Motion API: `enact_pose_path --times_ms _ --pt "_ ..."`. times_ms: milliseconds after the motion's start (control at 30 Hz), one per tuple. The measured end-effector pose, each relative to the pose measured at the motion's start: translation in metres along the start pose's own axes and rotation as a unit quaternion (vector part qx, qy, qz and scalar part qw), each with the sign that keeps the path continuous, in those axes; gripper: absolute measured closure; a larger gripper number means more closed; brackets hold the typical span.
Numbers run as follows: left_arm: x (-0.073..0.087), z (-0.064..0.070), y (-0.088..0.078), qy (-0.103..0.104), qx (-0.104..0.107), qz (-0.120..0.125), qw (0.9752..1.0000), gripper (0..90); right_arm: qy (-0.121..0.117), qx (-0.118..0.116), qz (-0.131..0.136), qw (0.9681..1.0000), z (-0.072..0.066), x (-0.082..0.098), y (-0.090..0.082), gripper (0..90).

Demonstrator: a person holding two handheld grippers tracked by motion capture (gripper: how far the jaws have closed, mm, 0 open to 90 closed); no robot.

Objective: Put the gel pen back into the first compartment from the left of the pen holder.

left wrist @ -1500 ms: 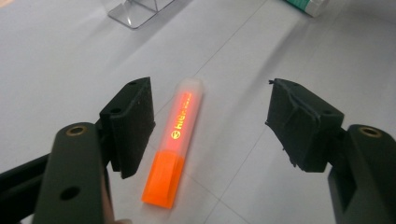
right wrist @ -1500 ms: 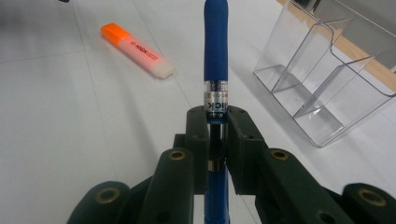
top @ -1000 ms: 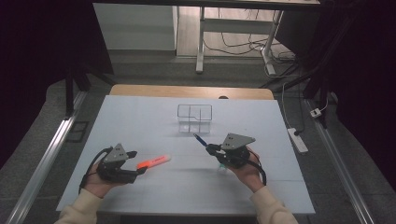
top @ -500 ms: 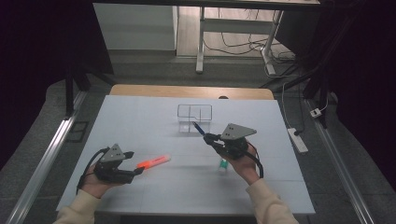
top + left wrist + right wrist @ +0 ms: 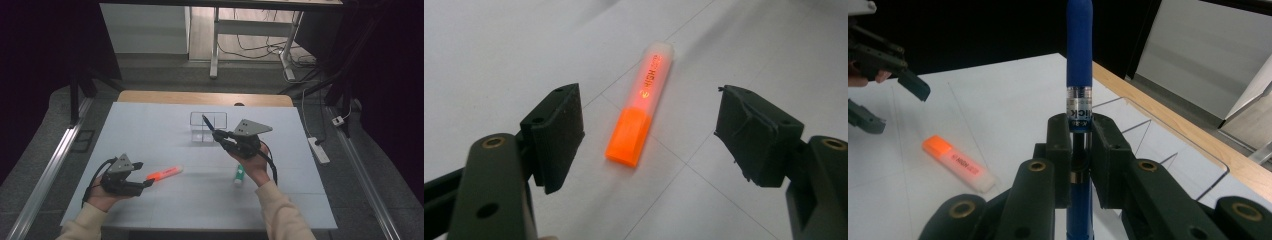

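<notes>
Clamped on the slim blue plastic pen (image 5: 1079, 65), the right gripper (image 5: 223, 138) has lifted it off the table up to the clear plastic organiser box (image 5: 208, 126) just ahead, likely for dropping in, while the left gripper (image 5: 142, 174) waits open around the orange highlighter (image 5: 640, 105).

A blue pen (image 5: 1079, 60), an orange highlighter (image 5: 640, 109) with a whitish cap, black gripper (image 5: 1080, 135) pads.
</notes>
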State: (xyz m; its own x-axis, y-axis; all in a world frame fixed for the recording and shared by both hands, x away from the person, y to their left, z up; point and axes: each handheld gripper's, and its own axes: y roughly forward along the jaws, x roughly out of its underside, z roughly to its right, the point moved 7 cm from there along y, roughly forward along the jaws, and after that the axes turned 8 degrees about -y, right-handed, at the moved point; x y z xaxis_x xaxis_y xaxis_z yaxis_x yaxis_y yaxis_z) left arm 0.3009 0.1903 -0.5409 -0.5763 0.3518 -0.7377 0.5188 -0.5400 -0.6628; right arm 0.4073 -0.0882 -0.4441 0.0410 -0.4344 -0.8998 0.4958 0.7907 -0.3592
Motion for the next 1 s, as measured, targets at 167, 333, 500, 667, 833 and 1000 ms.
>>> enact_pose_path --times_ms 167,333,500,667,833,1000 --pt "0.0 0.0 0.0 0.0 0.0 0.0 1.0 26.8 0.004 -0.003 0.007 1.0 0.003 -0.006 0.01 78.9" --pt "0.0 -0.001 0.0 -0.003 0.001 0.001 1.0 26.7 0.01 -0.006 0.011 0.9999 0.006 -0.011 0.021 79.0" --pt "0.001 -0.002 0.0 -0.005 0.002 0.001 1.0 26.7 0.012 -0.006 0.014 0.9998 0.008 -0.014 0.03 78.9" --pt "0.001 -0.002 0.0 -0.006 0.003 0.002 1.0 26.7 0.016 -0.004 0.013 0.9998 0.011 -0.014 0.037 78.9" --pt "0.001 -0.003 0.0 -0.007 0.002 0.001 1.0 26.7 0.026 -0.003 0.019 0.9995 0.015 -0.015 0.042 78.9" --pt "0.001 -0.004 0.001 -0.008 0.002 0.001 1.0 26.7 0.03 0.001 0.021 0.9993 0.022 -0.015 0.047 78.9"
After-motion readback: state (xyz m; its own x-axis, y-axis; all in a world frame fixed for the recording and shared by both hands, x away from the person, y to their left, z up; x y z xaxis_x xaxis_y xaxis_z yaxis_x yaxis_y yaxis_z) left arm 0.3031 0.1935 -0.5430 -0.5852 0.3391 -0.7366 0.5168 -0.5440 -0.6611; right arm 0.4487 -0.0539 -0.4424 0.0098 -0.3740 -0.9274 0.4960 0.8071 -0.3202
